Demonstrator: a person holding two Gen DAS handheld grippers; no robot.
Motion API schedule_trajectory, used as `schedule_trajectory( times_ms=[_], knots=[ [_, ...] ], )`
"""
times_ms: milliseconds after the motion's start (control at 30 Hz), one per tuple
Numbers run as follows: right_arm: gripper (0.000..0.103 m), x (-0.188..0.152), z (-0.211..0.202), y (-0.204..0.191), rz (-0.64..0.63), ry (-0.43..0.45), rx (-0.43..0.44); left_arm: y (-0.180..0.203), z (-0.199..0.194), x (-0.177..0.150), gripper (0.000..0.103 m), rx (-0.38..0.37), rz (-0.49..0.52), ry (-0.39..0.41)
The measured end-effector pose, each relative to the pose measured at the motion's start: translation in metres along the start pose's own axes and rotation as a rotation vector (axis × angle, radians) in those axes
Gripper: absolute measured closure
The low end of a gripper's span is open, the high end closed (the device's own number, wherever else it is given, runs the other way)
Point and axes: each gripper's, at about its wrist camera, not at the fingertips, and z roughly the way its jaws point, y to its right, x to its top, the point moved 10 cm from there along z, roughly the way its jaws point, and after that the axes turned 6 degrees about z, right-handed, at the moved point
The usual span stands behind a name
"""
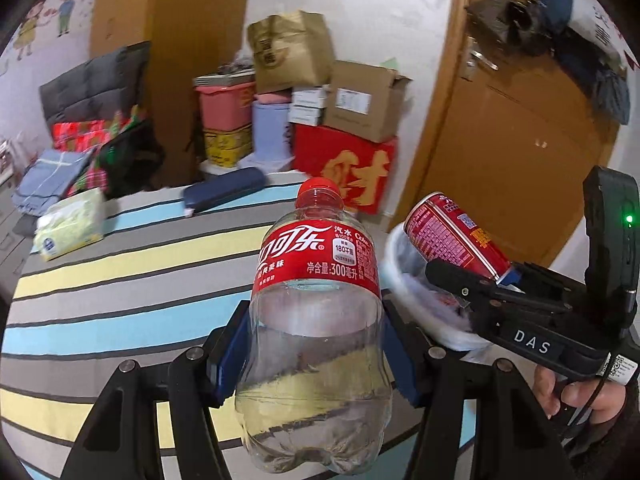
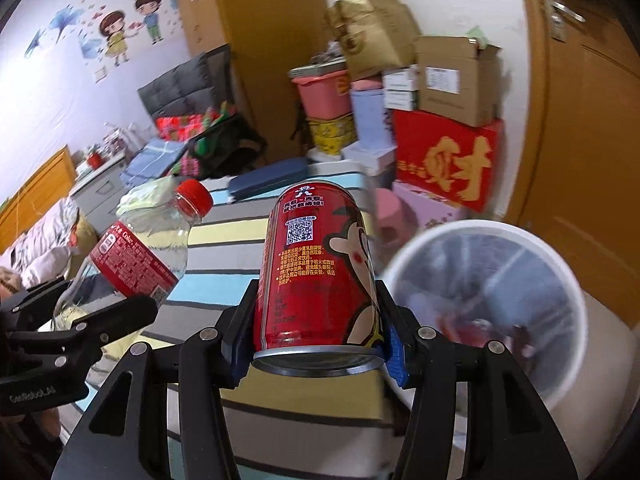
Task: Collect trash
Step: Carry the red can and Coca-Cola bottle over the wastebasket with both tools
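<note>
An empty clear cola bottle with a red cap and red label stands between the blue pads of my left gripper, which is shut on its lower body. My right gripper is shut on a red drink can with a cartoon face. In the left wrist view the right gripper holds the red can over a white waste bin. The right wrist view shows the bin, lined with a bag and holding some trash, just right of the can. The bottle and left gripper appear at left.
Both items hang above a striped blue, yellow and grey cover. On it lie a tissue pack and a dark blue case. Stacked cartons and a red box stand behind, a wooden door to the right.
</note>
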Motion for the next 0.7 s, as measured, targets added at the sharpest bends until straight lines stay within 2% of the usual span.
schedule_trajectory(
  times_ms=[333,700],
  knots=[
    [0.049,0.001,-0.019,0.066,0.053,0.023,-0.103,0.079,0.036,0.015,0.041,-0.087,0.067,-0.022],
    [0.049,-0.006,-0.016,0.127,0.113,-0.014,-0.176,0.141,0.088,0.024,0.041,-0.156,0.099,-0.077]
  ],
)
